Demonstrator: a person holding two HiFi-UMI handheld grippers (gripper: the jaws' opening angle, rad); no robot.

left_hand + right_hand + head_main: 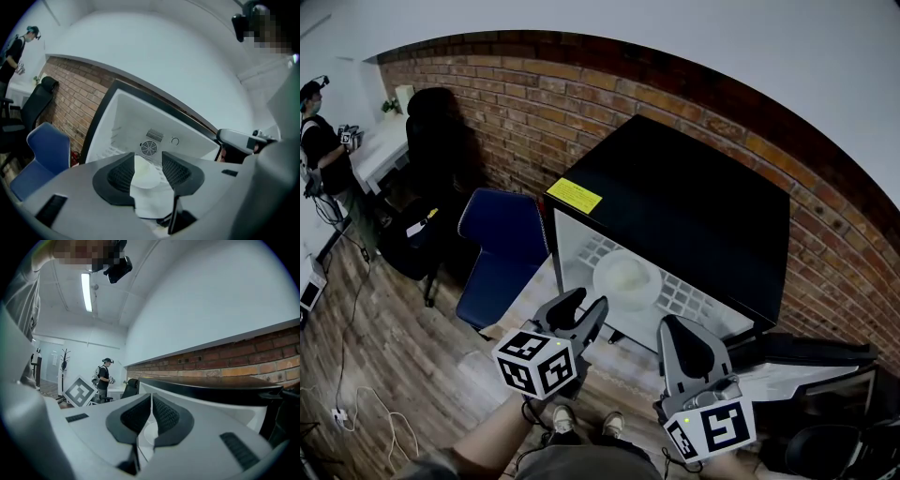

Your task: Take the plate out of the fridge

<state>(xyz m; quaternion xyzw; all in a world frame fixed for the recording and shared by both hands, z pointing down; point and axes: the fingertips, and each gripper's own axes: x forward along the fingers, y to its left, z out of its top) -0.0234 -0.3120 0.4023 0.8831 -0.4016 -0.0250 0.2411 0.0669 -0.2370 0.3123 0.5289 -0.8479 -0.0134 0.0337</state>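
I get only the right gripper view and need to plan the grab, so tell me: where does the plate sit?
Observer: The white plate lies on the wire shelf inside the open fridge.
Operator: Is the left gripper on it?
Observer: No; the left gripper is open and short of the plate.
Operator: Anything beside the fridge?
Observer: A blue chair stands at its left, by the brick wall.
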